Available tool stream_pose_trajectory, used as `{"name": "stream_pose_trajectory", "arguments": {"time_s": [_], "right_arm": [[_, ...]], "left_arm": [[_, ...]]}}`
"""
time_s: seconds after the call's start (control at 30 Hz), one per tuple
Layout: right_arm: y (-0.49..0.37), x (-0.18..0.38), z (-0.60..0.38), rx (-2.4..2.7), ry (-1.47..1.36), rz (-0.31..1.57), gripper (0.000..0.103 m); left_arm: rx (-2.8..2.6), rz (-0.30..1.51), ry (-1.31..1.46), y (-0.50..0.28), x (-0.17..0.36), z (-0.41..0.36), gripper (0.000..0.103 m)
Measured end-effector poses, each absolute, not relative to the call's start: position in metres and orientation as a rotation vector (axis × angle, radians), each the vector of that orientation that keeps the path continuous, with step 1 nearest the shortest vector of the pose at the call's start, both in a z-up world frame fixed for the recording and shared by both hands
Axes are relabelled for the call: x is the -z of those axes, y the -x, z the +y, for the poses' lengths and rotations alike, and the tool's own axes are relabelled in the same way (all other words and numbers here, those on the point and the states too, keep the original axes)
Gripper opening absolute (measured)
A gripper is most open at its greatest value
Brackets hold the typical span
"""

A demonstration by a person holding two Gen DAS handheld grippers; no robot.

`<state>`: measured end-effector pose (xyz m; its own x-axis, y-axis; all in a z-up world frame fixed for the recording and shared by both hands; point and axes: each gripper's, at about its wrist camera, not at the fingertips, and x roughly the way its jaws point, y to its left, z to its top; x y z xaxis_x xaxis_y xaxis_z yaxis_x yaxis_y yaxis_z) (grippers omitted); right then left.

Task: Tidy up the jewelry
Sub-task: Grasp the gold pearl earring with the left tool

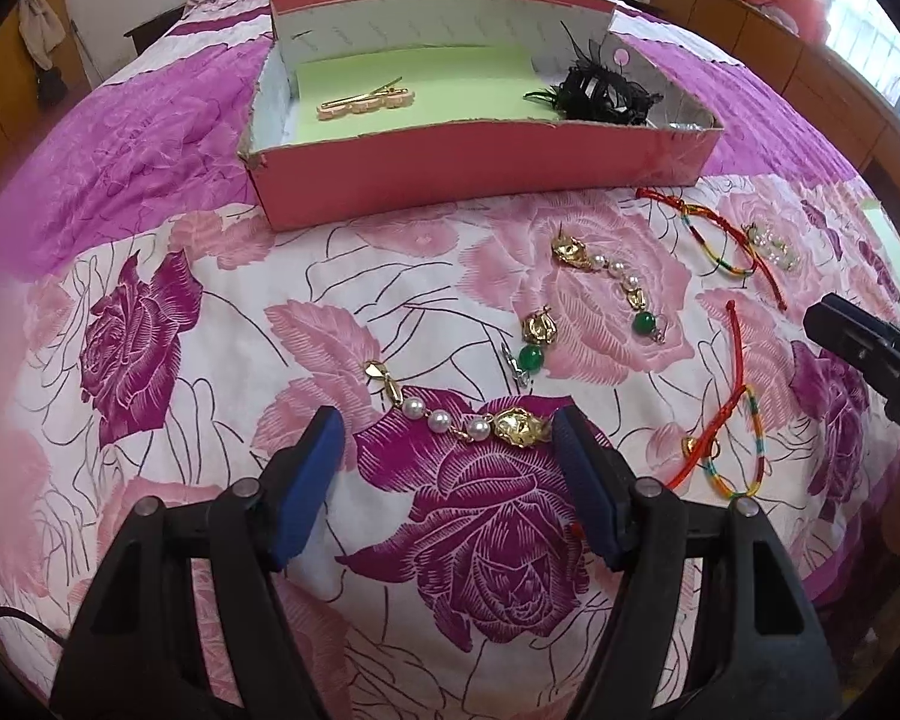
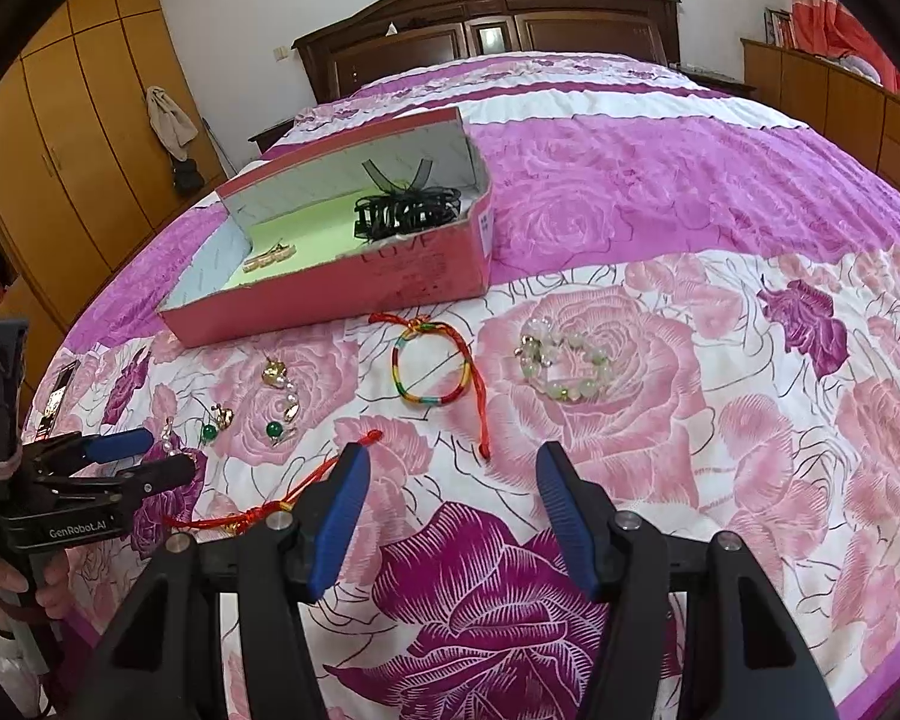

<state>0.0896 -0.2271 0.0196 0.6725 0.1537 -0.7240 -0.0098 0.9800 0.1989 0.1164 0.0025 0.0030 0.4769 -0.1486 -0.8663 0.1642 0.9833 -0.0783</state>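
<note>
My left gripper (image 1: pixel 447 432) is open, low over the bedspread, its jaws on either side of a gold-and-pearl earring (image 1: pixel 468 420). A matching earring with a green bead (image 1: pixel 615 282) and a gold-and-green piece (image 1: pixel 534 342) lie just beyond. Two red-and-rainbow cord bracelets (image 1: pixel 732 450) (image 1: pixel 714 234) lie to the right. A pink box (image 1: pixel 480 162) with a green lining holds a gold hair clip (image 1: pixel 366 101) and a black hair claw (image 1: pixel 600 93). My right gripper (image 2: pixel 453 474) is open and empty, with a cord bracelet (image 2: pixel 432 369) and a pale bead bracelet (image 2: pixel 564 363) ahead of it.
All lies on a pink and purple rose bedspread (image 2: pixel 660 192). A dark wooden headboard (image 2: pixel 486 36) stands at the far end, wardrobes (image 2: pixel 78 138) to the left and low cabinets (image 2: pixel 834 90) to the right. My left gripper (image 2: pixel 120 459) shows in the right wrist view.
</note>
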Motion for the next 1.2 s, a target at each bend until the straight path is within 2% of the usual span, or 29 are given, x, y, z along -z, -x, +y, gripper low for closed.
{"name": "stream_pose_trajectory", "arguments": {"time_s": [0.3, 0.37, 0.47, 0.53, 0.6, 0.7, 0.73, 1.2], "right_arm": [[-0.09, -0.014, -0.227, -0.099, -0.198, 0.842, 0.061], [-0.09, -0.013, -0.228, -0.098, -0.202, 0.844, 0.061], [-0.09, -0.012, -0.229, -0.098, -0.207, 0.847, 0.061], [-0.09, -0.012, -0.228, -0.099, -0.206, 0.848, 0.061], [-0.09, -0.012, -0.228, -0.099, -0.204, 0.847, 0.061], [-0.09, -0.012, -0.228, -0.097, -0.203, 0.845, 0.061], [-0.09, -0.013, -0.229, -0.094, -0.201, 0.843, 0.061], [-0.125, -0.008, -0.262, -0.003, -0.22, 0.837, 0.061]], "left_arm": [[0.187, 1.017, -0.09, -0.115, 0.007, -0.003, 0.062], [0.194, 1.011, -0.093, -0.114, 0.007, -0.004, 0.054], [0.2, 1.002, -0.091, -0.112, 0.004, -0.003, 0.038], [0.207, 0.998, -0.079, -0.111, 0.003, -0.002, 0.022], [0.211, 0.993, -0.067, -0.11, 0.002, 0.0, 0.013], [0.21, 0.984, -0.048, -0.108, 0.0, 0.003, 0.008], [0.21, 0.981, -0.039, -0.108, -0.001, 0.004, 0.002], [0.207, 0.99, -0.005, -0.11, 0.006, 0.009, 0.003]]}}
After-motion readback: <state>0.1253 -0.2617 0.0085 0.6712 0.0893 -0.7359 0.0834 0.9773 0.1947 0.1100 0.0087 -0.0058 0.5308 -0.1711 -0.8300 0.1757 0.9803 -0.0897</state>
